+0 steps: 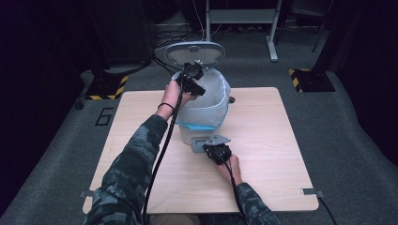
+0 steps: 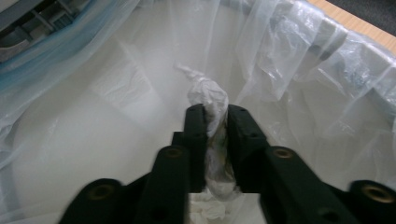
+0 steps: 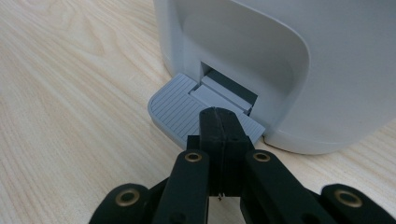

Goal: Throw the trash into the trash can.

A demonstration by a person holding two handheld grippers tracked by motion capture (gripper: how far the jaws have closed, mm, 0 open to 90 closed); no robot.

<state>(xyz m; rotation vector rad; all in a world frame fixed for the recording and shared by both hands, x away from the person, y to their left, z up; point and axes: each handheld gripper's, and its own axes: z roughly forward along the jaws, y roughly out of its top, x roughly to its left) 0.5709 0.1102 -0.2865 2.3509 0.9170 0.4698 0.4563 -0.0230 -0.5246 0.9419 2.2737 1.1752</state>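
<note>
Two hand-held grippers share one job at pedal bin (image 1: pixel 199 133) on tabletop (image 1: pixel 263 140). Left hand-held gripper (image 2: pixel 215 122), above bin mouth, jaws clamped on crumpled tissue wad (image 2: pixel 208 95), poised over clear liner bag (image 2: pixel 303 56) for drop. Right hand-held gripper (image 3: pixel 219 122), jaws closed empty, tips pressing grey foot pedal (image 3: pixel 175 107), apparently to keep lid (image 1: pixel 195 52) raised.
</note>
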